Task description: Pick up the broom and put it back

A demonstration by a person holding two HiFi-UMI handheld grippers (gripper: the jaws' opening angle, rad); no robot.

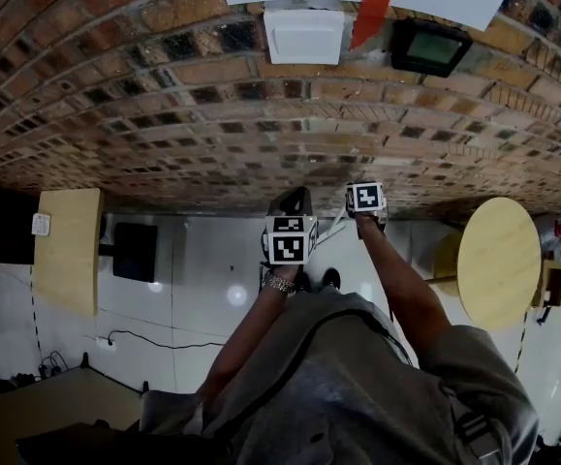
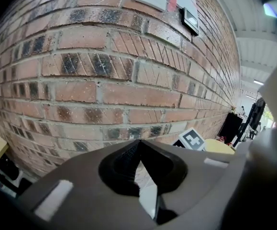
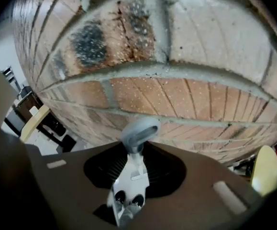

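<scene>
In the right gripper view, the broom's white handle (image 3: 132, 176) with its grey hanging loop (image 3: 139, 132) stands between the jaws of my right gripper (image 3: 137, 147), which is shut on it close to the brick wall (image 3: 167, 95). From the head view, my right gripper (image 1: 365, 199) is held up near the wall, and a thin pale stretch of the broom handle (image 1: 330, 231) slants down beside it. My left gripper (image 1: 292, 223) hangs just left of it. Its tips (image 2: 139, 143) meet with nothing between them. The broom's head is hidden.
The brick wall (image 1: 212, 114) carries a white box (image 1: 302, 35) and a black panel (image 1: 431, 46). A round wooden table (image 1: 498, 260) stands at the right, a rectangular one (image 1: 67, 250) and a black box (image 1: 135, 250) at the left. A cable (image 1: 154, 342) lies on the white floor.
</scene>
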